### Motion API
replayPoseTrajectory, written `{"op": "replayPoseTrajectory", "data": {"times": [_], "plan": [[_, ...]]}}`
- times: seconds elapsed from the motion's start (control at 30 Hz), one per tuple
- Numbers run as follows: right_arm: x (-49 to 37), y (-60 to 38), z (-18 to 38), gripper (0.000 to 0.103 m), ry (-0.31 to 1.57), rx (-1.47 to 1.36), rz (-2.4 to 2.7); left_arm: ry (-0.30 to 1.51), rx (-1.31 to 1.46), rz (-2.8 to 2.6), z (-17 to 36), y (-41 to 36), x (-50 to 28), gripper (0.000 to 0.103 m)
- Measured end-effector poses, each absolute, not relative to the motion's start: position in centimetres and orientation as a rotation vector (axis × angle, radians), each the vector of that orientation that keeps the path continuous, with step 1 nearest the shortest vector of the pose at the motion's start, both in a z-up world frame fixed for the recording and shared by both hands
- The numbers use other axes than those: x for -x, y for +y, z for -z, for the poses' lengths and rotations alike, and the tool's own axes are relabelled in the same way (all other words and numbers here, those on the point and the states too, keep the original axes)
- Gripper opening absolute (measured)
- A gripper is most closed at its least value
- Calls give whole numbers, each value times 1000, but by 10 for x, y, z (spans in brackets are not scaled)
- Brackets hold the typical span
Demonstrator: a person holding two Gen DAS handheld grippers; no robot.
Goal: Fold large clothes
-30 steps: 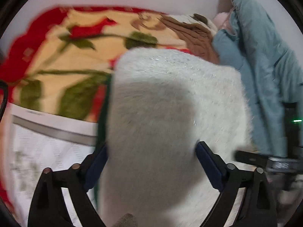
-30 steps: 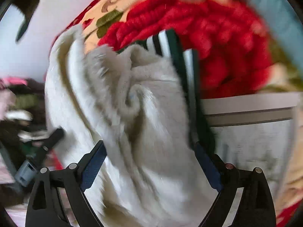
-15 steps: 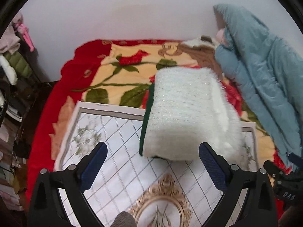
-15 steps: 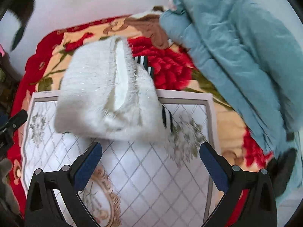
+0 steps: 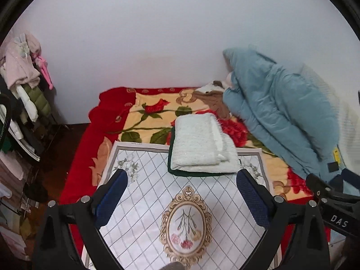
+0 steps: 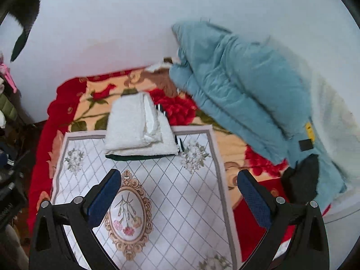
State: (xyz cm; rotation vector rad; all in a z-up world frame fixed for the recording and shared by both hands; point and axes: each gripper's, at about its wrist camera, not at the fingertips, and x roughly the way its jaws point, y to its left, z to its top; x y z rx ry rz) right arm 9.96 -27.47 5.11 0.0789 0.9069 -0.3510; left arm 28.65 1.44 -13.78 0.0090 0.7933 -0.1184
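Both the left gripper [image 5: 180, 193] and right gripper [image 6: 178, 191] have drawn back, fingers spread and empty. The folded fluffy white sweater [image 5: 200, 146], released moments ago, now lies ahead of them on a folded dark green garment [image 5: 193, 172]; this fold looks finished.

My left gripper [image 5: 180, 200] and right gripper [image 6: 178, 200] hang side by side, jaws spread wide with nothing between them, both above the near part of the mat [image 5: 146, 202] that lies on the blanket [image 5: 108, 121] covering the bed. Ahead of me the folded sweater [image 5: 198, 144] sits atop another folded garment [image 5: 191, 172] at the mat's far edge, partly over the blanket. To its right a padded coat [image 5: 281, 117] slumps against the wall [image 5: 157, 33], and a heap of clothes [image 5: 22, 85] stands far left, off the bed
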Motion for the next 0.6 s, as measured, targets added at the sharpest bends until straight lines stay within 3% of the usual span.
{"op": "replayPoseTrajectory", "data": {"times": [0.23, 0.6], "plan": [[-2, -256, -137, 103, 805, -44, 353, 756, 15, 101, 87, 21, -214, 99], [79, -256, -196, 103, 728, -24, 306, 670, 10, 76, 42, 15, -149, 99]]}}
